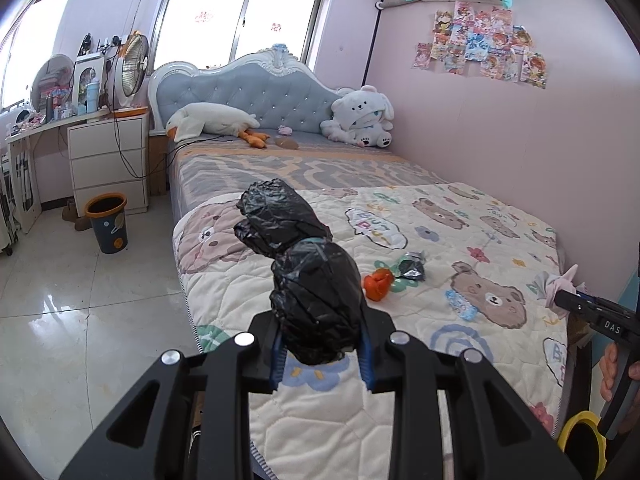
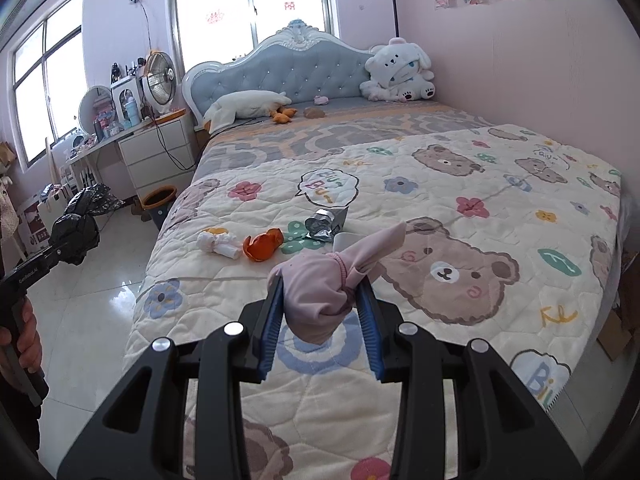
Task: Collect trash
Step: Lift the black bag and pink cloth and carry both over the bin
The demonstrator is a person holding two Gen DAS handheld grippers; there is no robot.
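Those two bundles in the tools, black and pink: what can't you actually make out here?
- Black plastic bag, left wrist view: opaque, contents hidden.
- Pink tied bundle, right wrist view: knotted shut, contents hidden.
- Waste bin by the drawers: inside too dark to see.
- Yellow-rimmed container, left wrist view: cut off by the edge and a hand.

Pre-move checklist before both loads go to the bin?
1. Left tongs closed on black bag: ok.
2. Right tongs closed on pink bundle: ok.
3. Bin upright on the floor beside the bed: ok.
4. Bin has room inside: cannot tell.
5. Bed cleared of trash: not ok; orange peel, foil wrapper, white wad remain on the quilt.
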